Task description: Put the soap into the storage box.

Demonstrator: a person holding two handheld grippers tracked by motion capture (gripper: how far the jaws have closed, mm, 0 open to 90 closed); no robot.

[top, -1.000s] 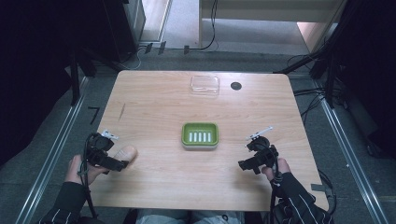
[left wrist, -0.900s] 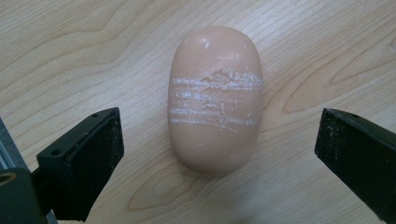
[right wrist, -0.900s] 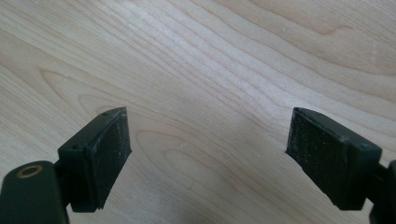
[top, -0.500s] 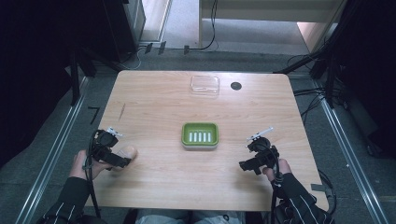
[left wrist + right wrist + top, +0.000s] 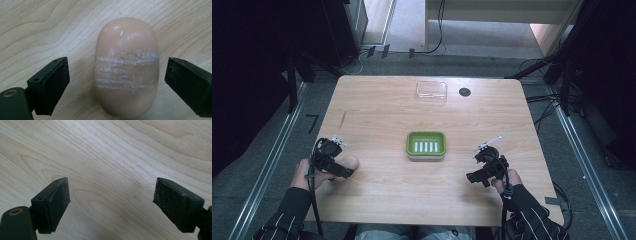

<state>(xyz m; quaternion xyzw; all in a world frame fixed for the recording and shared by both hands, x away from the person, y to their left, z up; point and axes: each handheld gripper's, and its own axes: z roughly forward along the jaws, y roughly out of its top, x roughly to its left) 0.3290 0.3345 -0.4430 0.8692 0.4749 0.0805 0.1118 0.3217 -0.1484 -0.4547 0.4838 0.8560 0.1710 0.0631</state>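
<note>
A tan oval soap bar (image 5: 126, 72) with white scuff lines lies on the wooden table (image 5: 377, 110) near its left edge. My left gripper (image 5: 117, 85) straddles the soap bar (image 5: 348, 162). Its jaws have just been closing, with the bar between them. The pads (image 5: 53, 82) still stand off it, with a wider gap on the left and a thin one on the right. In the high view the left gripper (image 5: 334, 159) sits in a hand at the table's left. My right gripper (image 5: 479, 172) rests at the right, open over bare wood (image 5: 111, 202).
A green soap dish (image 5: 411, 145) with white ridges stands at the table's middle. A clear plastic lid (image 5: 431, 91) and a small black disc (image 5: 464, 92) lie near the far edge. Cables trail from both grippers toward the near edge.
The left gripper has shifted slightly rightward and settled lower around the soap bar. The right gripper has stayed where it was.
</note>
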